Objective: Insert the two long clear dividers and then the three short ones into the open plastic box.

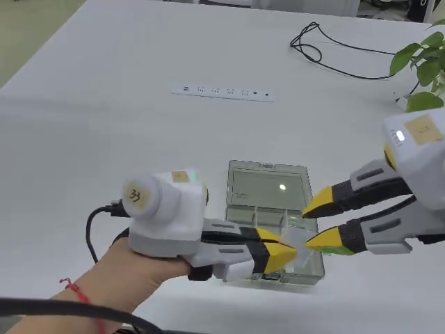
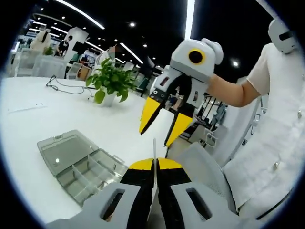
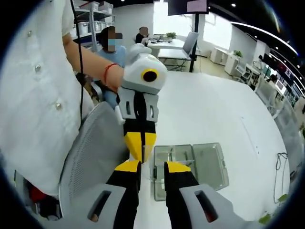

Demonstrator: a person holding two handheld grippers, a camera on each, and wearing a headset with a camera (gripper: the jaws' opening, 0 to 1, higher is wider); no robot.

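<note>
The open clear plastic box (image 1: 268, 182) lies on the white table (image 1: 104, 125), lid flat toward the far side, its tray showing partitions (image 2: 78, 164) (image 3: 190, 164). My left gripper (image 1: 284, 254) (image 2: 154, 164) reaches in from the left above the box's near right corner. It is shut on a thin clear divider (image 1: 297, 243) (image 2: 154, 148), seen edge-on. My right gripper (image 1: 311, 224) (image 3: 152, 167) comes in from the right and is open. Its yellow fingertips (image 1: 311, 206) stand above and below the divider's free end without touching it.
A white power strip (image 1: 222, 91) lies beyond the box. A black cable (image 1: 334, 45) and a green plant (image 1: 423, 66) are at the far right. A grey mesh chair (image 3: 90, 148) stands beside the person's white shirt (image 3: 33, 86).
</note>
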